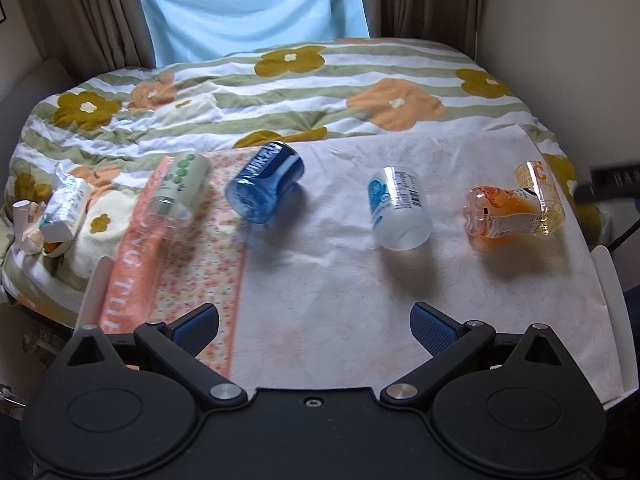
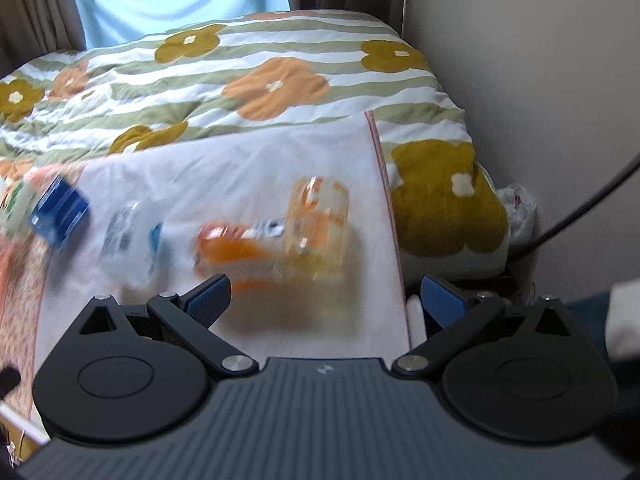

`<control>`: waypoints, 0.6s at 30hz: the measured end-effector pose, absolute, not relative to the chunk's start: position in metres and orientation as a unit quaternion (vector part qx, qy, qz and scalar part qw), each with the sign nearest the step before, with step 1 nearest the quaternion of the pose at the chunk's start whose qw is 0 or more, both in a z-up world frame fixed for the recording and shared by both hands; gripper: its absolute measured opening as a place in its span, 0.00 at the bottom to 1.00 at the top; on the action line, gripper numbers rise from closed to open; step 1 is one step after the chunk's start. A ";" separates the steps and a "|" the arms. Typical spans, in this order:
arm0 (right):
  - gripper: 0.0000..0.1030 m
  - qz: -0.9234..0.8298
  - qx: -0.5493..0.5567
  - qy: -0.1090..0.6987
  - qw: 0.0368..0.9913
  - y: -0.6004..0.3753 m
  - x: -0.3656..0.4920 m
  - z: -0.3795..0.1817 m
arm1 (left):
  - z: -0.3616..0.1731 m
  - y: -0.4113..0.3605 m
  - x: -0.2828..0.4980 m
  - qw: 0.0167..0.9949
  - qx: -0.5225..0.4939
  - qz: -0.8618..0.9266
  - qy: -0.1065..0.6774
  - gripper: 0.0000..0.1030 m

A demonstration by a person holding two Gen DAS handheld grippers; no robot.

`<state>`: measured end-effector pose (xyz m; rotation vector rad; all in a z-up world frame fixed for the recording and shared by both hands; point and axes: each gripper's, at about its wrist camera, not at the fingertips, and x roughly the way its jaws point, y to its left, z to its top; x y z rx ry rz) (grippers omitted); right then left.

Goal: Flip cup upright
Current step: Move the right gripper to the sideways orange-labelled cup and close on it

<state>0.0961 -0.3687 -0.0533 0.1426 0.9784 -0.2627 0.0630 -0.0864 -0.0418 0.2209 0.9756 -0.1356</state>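
Several cut-bottle cups lie on their sides on a white cloth (image 1: 328,272) over a bed. A green-labelled cup (image 1: 180,188) lies at the left, then a blue cup (image 1: 266,182), a frosted white cup (image 1: 400,208) and an orange cup (image 1: 496,212) touching a clear yellow cup (image 1: 540,196). My left gripper (image 1: 314,326) is open and empty, above the cloth short of the cups. My right gripper (image 2: 326,300) is open and empty, just short of the blurred orange cup (image 2: 244,244) and clear yellow cup (image 2: 320,220).
A flowered duvet (image 1: 280,92) covers the bed behind the cloth. A pink patterned towel (image 1: 192,264) lies under the left cups. Crumpled packets (image 1: 60,212) sit at the far left. A wall (image 2: 540,80) and a black cable (image 2: 580,208) are to the right.
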 end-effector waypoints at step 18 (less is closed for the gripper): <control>1.00 -0.079 0.161 0.535 0.826 -0.432 0.194 -0.129 | -0.074 -0.129 0.092 0.856 0.115 -0.057 0.501 1.00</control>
